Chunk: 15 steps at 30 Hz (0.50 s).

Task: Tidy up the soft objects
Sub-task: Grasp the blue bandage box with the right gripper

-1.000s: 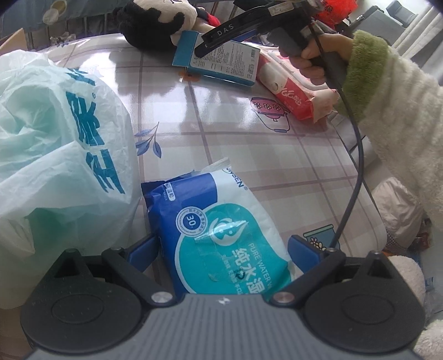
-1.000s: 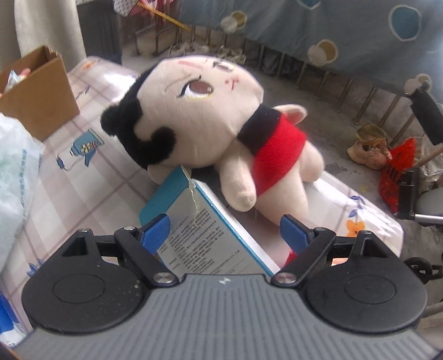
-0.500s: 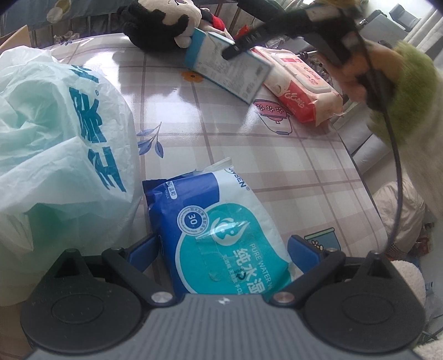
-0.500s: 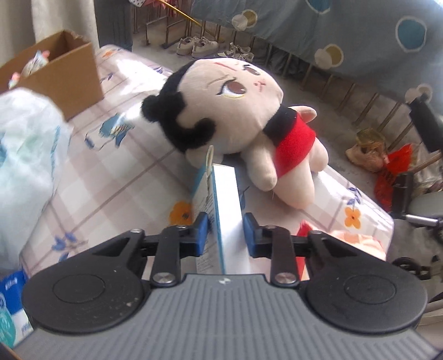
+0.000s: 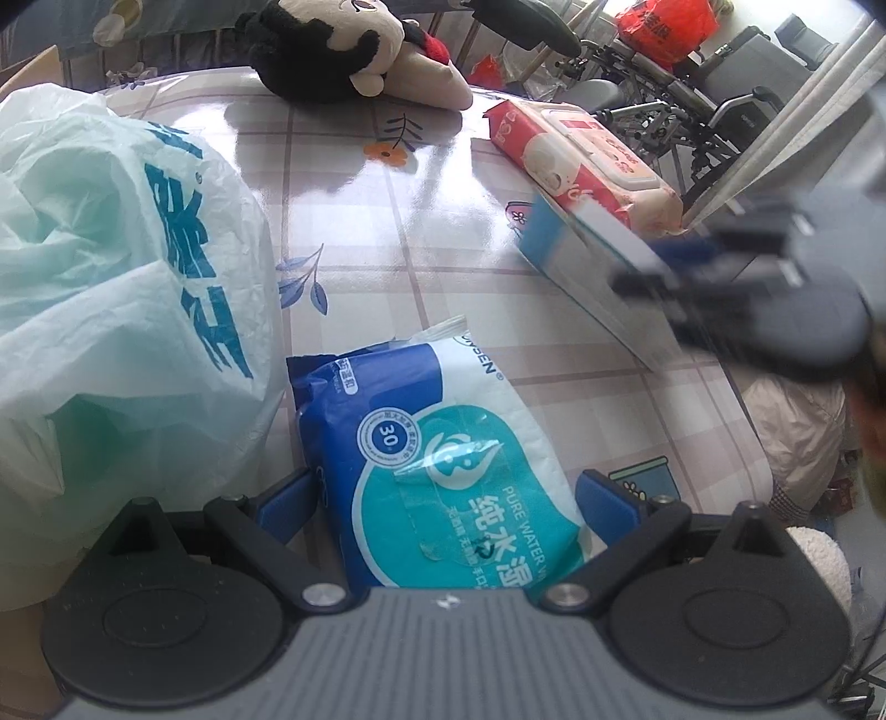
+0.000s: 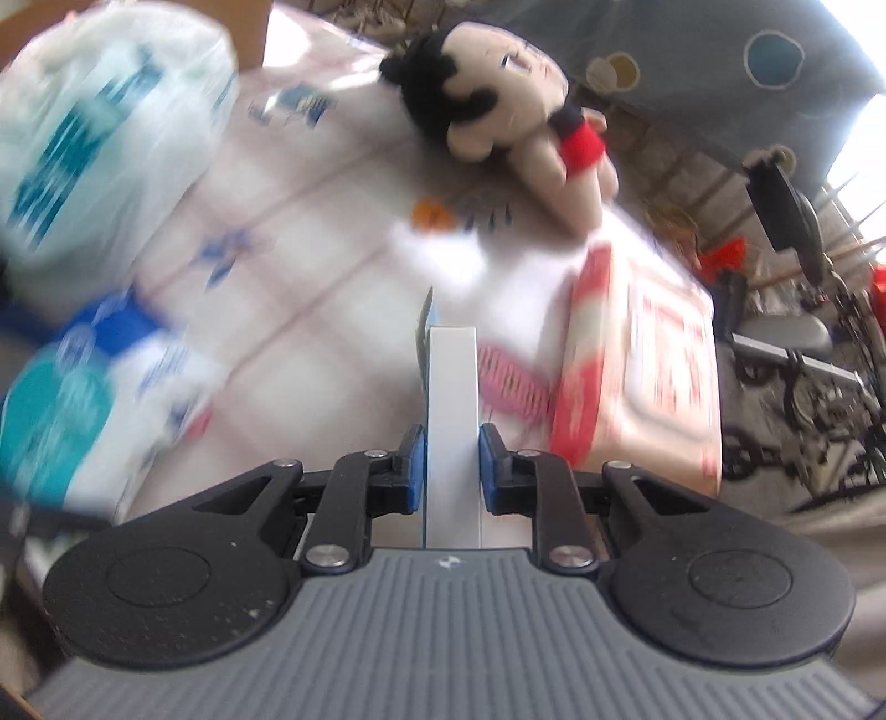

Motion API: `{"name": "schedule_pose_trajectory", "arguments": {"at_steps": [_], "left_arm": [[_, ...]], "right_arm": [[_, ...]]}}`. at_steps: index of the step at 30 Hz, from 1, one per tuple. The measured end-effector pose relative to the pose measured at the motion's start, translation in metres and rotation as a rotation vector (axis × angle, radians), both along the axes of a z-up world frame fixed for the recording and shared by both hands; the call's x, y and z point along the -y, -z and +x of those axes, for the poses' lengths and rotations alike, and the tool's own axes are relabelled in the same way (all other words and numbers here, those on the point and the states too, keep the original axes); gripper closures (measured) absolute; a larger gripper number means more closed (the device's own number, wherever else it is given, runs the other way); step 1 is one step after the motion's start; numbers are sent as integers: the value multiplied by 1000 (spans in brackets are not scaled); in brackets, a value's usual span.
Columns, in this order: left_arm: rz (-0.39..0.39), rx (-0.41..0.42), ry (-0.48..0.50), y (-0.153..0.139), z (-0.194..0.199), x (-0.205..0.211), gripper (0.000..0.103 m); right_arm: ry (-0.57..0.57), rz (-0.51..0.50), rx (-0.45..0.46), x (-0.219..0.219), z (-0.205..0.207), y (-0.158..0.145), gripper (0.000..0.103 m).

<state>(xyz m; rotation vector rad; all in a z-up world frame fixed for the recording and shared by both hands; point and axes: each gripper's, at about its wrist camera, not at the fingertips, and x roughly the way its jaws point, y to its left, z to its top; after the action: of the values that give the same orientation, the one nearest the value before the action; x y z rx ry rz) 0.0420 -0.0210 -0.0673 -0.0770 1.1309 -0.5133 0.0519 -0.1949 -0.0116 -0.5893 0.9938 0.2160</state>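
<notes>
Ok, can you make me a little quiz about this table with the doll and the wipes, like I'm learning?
1. True or false: the right gripper is shut on the thin blue-and-white cardboard box.
2. What lies between the left gripper's open jaws?
A. the black-haired plush doll in red
B. the blue-and-teal soft pack of wipes
C. the red-and-cream pack of wipes with a lid
3. Fill in: beside the blue-and-teal pack bulges a pale green plastic ___ with blue print.

Key: 1 true; 2 B; 3 bag.
</notes>
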Motion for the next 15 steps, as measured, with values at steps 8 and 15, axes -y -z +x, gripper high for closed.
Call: {"name": "schedule_pose_trajectory", "arguments": {"at_steps": [8,15], "left_arm": [[1,-1,1,0,0,0,3],[15,0,-1,0,1,4,3]], "right_arm": [[22,173,-159,14,-55,2,58],[32,279,-152,29,-44,-2,16]]}}
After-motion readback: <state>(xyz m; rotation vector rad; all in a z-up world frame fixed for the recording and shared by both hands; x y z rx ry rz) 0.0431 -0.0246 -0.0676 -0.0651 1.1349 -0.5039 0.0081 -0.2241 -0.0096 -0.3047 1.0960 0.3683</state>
